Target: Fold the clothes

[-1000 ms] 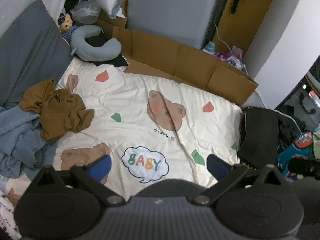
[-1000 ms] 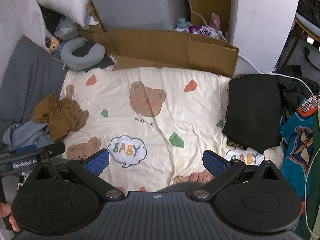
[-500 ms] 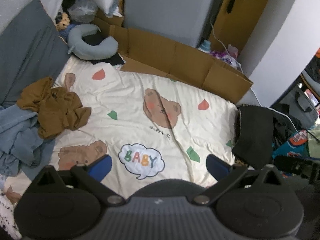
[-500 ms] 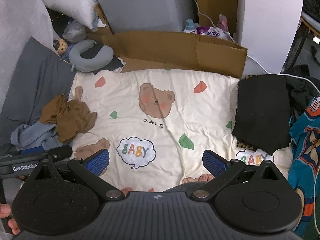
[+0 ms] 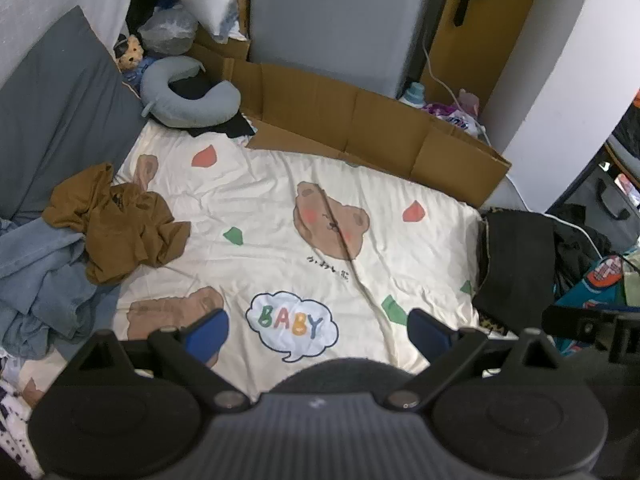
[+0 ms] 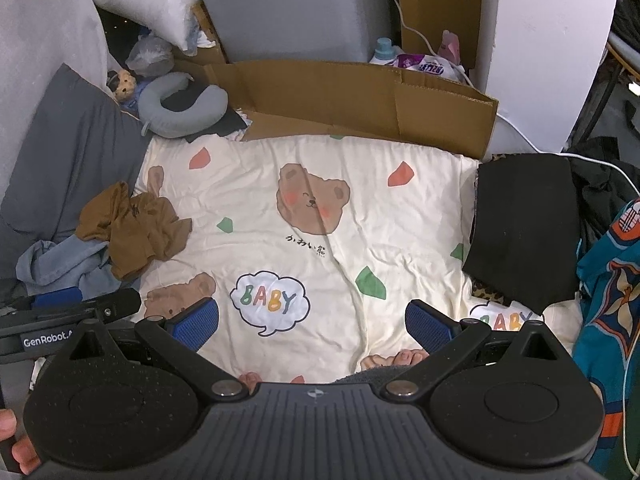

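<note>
A crumpled brown garment (image 5: 120, 228) (image 6: 134, 230) lies at the left edge of the cream bear-print blanket (image 5: 280, 208) (image 6: 256, 184), partly on a heap of blue-grey clothes (image 5: 38, 276) (image 6: 64, 266). A folded black garment (image 5: 516, 260) (image 6: 524, 228) rests at the blanket's right edge. My left gripper (image 5: 318, 334) hangs open above the near part of the blanket, holding nothing. My right gripper (image 6: 312, 326) is open too and holds nothing; it hovers over the "BABY" print.
A flattened cardboard box (image 5: 360, 124) (image 6: 360, 100) stands along the blanket's far side. A grey neck pillow (image 5: 188, 100) and a grey cushion (image 5: 60, 120) sit at far left. Teal patterned fabric (image 6: 608, 304) lies at right. A person's toes (image 6: 400, 358) show under the right gripper.
Both cameras have shifted slightly, so the blanket sits a little differently in view. The clothes have not moved and both grippers stay open.
</note>
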Available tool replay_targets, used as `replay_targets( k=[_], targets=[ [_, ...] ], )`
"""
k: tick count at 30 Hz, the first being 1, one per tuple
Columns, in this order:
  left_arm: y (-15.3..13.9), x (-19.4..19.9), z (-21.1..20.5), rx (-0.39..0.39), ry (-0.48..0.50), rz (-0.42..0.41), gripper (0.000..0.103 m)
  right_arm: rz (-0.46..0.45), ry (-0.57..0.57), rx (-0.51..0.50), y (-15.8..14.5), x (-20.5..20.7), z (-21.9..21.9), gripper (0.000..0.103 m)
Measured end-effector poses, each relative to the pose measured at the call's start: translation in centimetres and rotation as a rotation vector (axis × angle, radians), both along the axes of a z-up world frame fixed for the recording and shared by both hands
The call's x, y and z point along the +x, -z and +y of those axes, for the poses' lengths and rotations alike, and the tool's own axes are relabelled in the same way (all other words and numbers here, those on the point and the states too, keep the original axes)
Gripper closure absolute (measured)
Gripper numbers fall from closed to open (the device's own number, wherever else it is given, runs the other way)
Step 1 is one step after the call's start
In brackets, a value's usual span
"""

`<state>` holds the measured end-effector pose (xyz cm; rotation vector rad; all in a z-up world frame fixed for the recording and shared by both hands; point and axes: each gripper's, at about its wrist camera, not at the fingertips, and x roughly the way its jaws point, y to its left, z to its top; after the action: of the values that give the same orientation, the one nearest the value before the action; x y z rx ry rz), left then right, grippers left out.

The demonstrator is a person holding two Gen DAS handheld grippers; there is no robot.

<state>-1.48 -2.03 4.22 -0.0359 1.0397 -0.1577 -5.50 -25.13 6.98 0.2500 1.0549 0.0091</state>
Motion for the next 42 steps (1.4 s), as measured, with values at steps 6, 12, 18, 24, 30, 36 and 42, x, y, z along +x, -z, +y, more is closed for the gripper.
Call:
replay_targets(
  k=[6, 12, 18, 24, 30, 36, 42],
  targets=[
    [-0.1, -0.1, 0.2, 0.008, -0.008, -0.007, 0.006, -0.006, 0.005, -0.007, -0.1, -0.2, 0.1, 0.001],
    [0.0, -0.1, 0.4, 0.009, -0.010, -0.010, 0.006, -0.010, 0.002, -0.007, 0.0, -0.3, 0.2, 0.001],
    [-0.1, -0.2, 0.4, 0.010, -0.006, -0.014, 0.006, -0.011, -0.006, -0.023, -0.1, -0.2, 0.4, 0.001],
    [-0.1, -0.5, 0.3, 0.021, -0.009, -0.024, 0.006, -0.013, -0.004, -0.032, -0.2, -0.3, 0.6, 0.001],
    [-0.1, -0.5, 0.5, 0.010, -0.012, -0.024, 0.006, -0.019, -0.002, -0.035, -0.1, -0.4, 0.6, 0.001],
    [-0.2, -0.5, 0.5, 0.022, -0.008, -0.032, 0.006, -0.010, -0.008, -0.036, 0.0, -0.2, 0.8, 0.001],
    [-0.3, -0.6, 0.4, 0.034, -0.006, -0.043, 0.006, -0.006, -0.008, -0.047, 0.0, -0.1, 1.1, 0.001]
  ],
)
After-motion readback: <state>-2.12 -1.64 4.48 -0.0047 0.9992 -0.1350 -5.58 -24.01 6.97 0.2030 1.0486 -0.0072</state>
